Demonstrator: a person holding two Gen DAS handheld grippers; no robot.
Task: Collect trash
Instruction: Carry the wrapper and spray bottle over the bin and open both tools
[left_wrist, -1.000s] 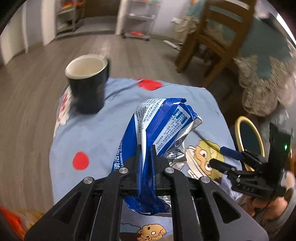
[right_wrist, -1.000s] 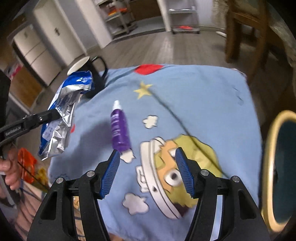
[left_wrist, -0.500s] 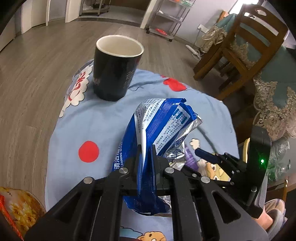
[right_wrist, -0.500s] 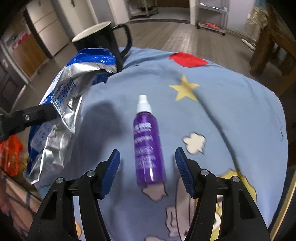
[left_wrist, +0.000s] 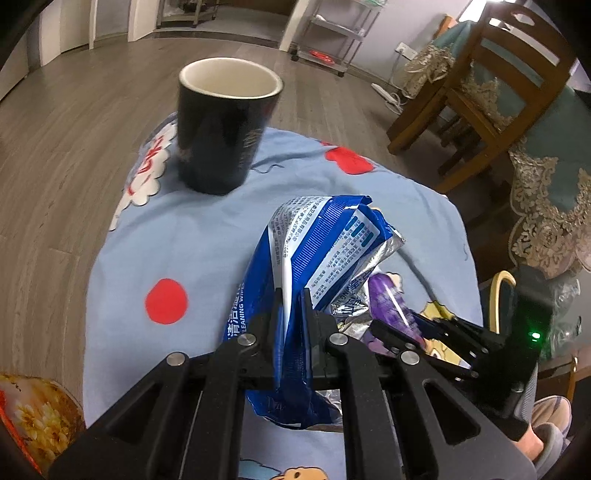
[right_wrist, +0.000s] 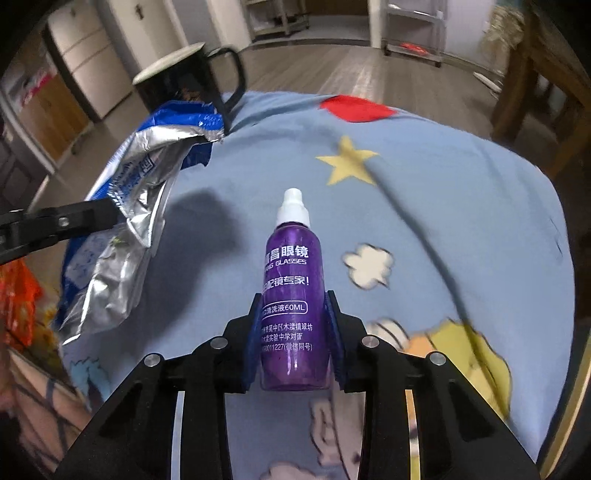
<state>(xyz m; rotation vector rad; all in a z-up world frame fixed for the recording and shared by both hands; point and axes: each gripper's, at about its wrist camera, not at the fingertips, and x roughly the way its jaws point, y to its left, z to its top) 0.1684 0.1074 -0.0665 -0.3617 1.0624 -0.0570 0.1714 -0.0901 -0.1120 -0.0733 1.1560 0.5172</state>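
Left wrist: left claw (left_wrist: 291, 306) pinching wrapper (left_wrist: 325, 243) | right claw (right_wrist: 293, 317) clamping bottle (right_wrist: 291, 295)

Wrapper (left_wrist: 314, 254): blue/silver foil, crumpled, torn open, held upright above the cloth.
Bottle (right_wrist: 293, 295): purple spray, white cap, lengthwise btw blue pads.

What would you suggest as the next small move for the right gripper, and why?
Probably lift the bottle straight up off the cloth. The right gripper has its blue pads closed against the bottle's lower body, and the bottle seems to lie flat. The left gripper already holds the wrapper clear of it.
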